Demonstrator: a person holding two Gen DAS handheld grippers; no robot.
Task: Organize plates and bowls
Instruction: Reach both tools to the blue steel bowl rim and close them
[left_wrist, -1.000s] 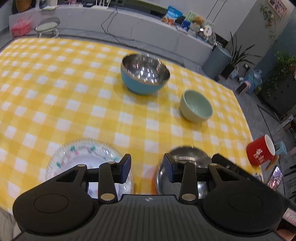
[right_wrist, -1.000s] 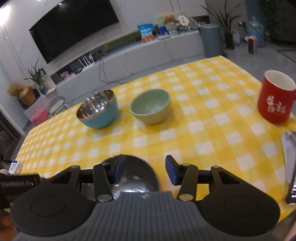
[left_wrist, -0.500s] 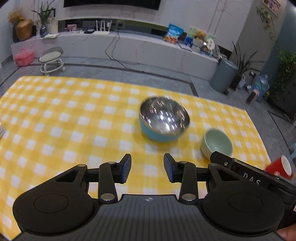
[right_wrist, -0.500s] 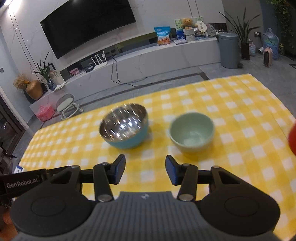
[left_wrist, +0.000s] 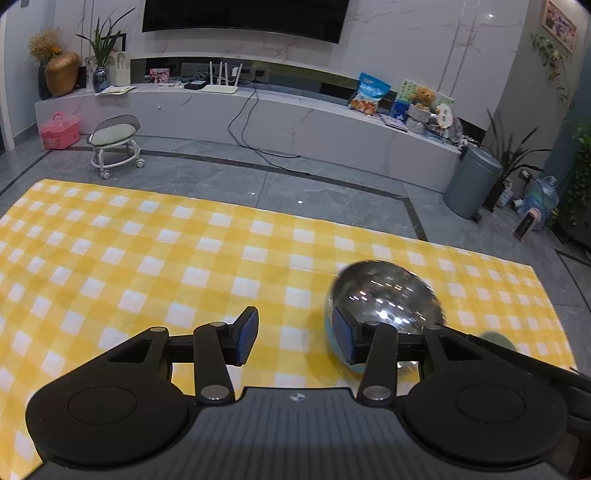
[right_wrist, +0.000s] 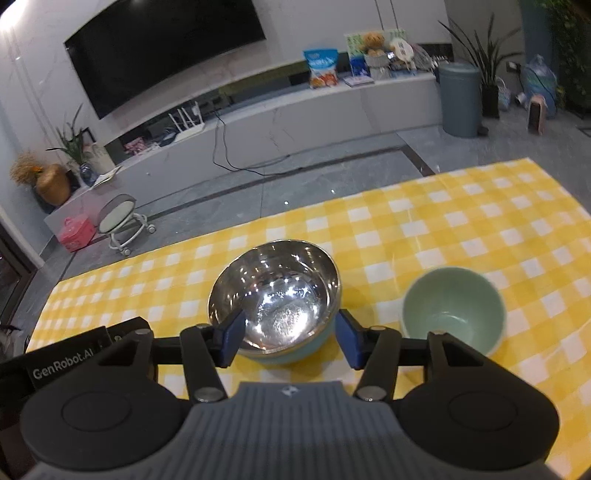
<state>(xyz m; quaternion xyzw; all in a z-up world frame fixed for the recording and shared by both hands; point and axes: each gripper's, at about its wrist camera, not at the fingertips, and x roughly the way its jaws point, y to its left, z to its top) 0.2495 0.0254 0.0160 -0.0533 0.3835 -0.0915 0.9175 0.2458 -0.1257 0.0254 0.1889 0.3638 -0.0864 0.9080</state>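
Steel lines the inside of the blue bowl, which stands upright on the yellow checked cloth at the centre of the right wrist view. Its interior is polished and throws back bright spots of light; its outer wall is pale blue, visible only along the lower edge. The right gripper is spread wide and empty, one finger on each side of the bowl's near wall, with no contact visible. This placement reads as an approach to a grasp on that bowl, though whether the fingers sit level with the rim or above it cannot be told.

At the right of the same view a green bowl stands upright just beside the blue one, the two apart. It is matte, empty and smaller.

The left gripper is likewise spread and holds nothing. It hangs over bare cloth in the lower centre of its view, the blue bowl just right of its right finger. It appears held aside, leaving the bowl to the other hand. No plates are in view.
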